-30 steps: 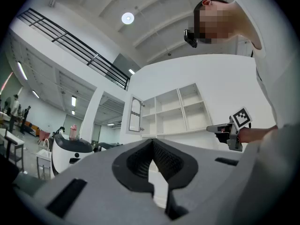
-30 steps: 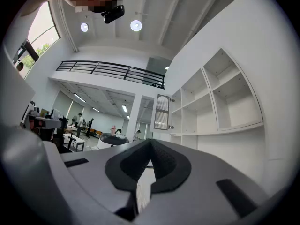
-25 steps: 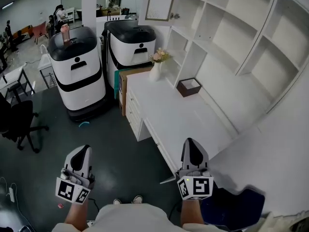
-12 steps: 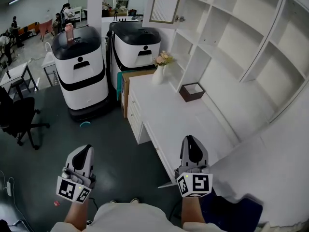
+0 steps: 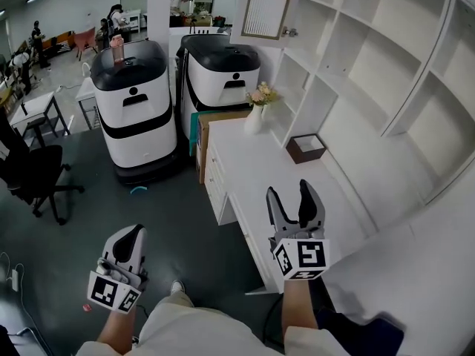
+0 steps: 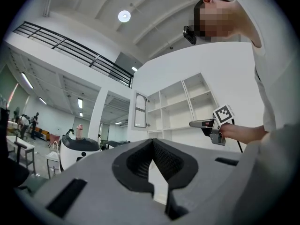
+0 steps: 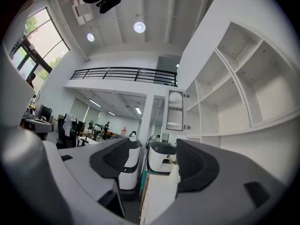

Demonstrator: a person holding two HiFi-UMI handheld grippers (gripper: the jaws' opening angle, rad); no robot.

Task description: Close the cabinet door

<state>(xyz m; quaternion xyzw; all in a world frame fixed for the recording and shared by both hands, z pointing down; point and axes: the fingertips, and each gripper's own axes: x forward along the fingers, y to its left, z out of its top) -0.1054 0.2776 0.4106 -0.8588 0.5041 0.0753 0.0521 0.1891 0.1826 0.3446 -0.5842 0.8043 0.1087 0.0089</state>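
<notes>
The cabinet door (image 5: 267,6), a white frame with a ribbed panel and a small knob (image 5: 291,32), stands swung open at the far end of the white shelf unit (image 5: 356,58). It also shows far ahead as the door (image 7: 175,110) in the right gripper view and the door (image 6: 140,109) in the left gripper view. My right gripper (image 5: 295,199) hovers over the desk, well short of the door. Its jaws have just been opening and nothing is between them. My left gripper (image 5: 126,245) hangs low over the floor, shut and empty.
A white desk (image 5: 274,176) runs under the shelves with a flower vase (image 5: 256,113) and a small brown box (image 5: 306,147) on it. Two black-and-white machines (image 5: 137,106) (image 5: 223,76) stand beyond the desk's far end. An office chair (image 5: 33,176) is at the left.
My right gripper has moved forward over the desk and its jaws have opened from shut. The left gripper has stayed low at the left, still shut.
</notes>
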